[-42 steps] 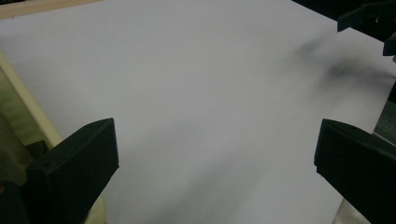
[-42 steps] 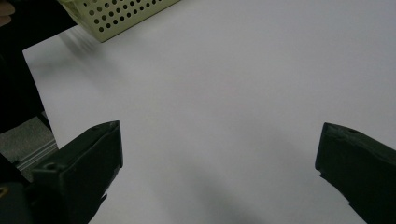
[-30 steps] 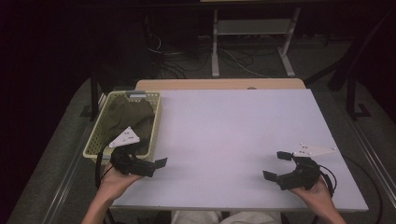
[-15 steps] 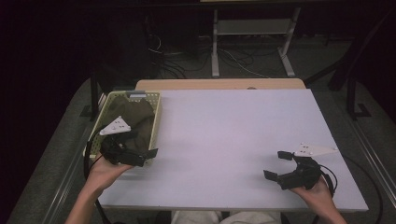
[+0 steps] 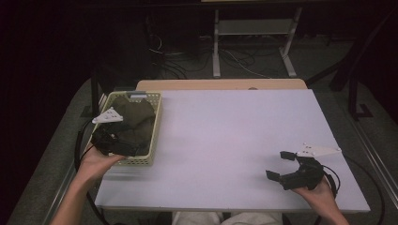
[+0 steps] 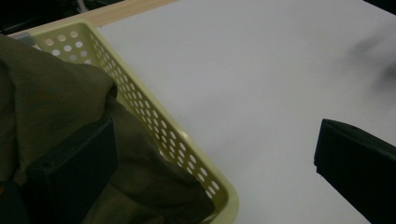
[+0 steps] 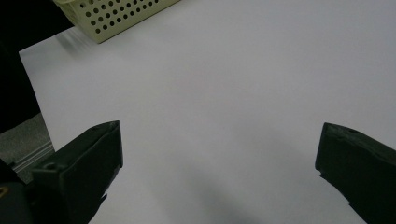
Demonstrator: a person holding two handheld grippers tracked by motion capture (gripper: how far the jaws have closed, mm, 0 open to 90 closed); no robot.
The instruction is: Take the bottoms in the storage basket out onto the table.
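A pale yellow perforated basket (image 5: 155,123) stands at the table's left edge with dark olive cloth (image 5: 133,115) bundled inside. My left gripper (image 5: 126,147) hovers open over the basket's near end. In the left gripper view (image 6: 215,135) one jaw is over the cloth (image 6: 51,88) and the other over the table, with the basket wall (image 6: 154,116) between them. Near the right front corner my right gripper (image 5: 278,165) rests open above bare table, nothing between its jaws (image 7: 219,130).
The white table (image 5: 234,136) has a wooden strip along its far edge. The basket's corner (image 7: 116,14) shows at the top of the right gripper view. Cables and a metal stand (image 5: 253,42) are on the dark floor behind.
My left gripper has moved left and away from the table's front edge to over the basket's near end. The right gripper has stayed in place.
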